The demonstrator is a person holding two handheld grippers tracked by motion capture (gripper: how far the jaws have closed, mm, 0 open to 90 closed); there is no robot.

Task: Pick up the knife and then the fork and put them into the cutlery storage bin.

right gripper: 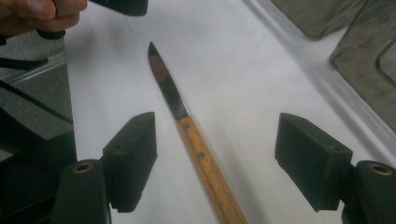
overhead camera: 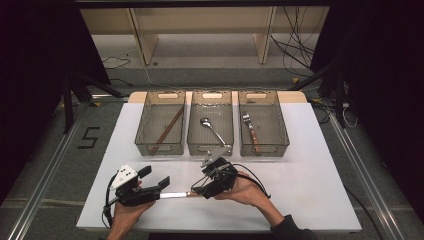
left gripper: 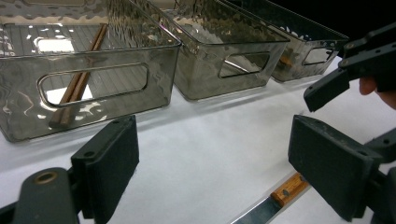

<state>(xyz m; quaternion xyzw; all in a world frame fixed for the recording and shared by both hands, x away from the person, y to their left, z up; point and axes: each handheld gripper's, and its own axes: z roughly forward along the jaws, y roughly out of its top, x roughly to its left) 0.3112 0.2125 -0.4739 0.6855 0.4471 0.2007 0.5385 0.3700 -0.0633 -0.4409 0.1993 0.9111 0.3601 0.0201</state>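
Observation:
A knife (overhead camera: 175, 195) with a wooden handle (right gripper: 205, 163) and a steel blade (right gripper: 166, 86) lies flat on the white table (overhead camera: 310, 165), near its front edge. My left gripper (overhead camera: 156, 176) is open at the blade end, and the knife (left gripper: 287, 190) shows just inside its right jaw. My right gripper (overhead camera: 198, 184) is open at the handle end, its jaws standing either side of the handle without touching it (right gripper: 215, 144). The two grippers face each other along the knife.
Three clear grey bins stand side by side behind the grippers. The left bin (overhead camera: 160, 150) holds chopsticks (overhead camera: 169, 129), the middle bin (overhead camera: 210, 150) a spoon (overhead camera: 212, 127), the right bin (overhead camera: 265, 150) a fork (overhead camera: 251, 131). White table stretches to the right.

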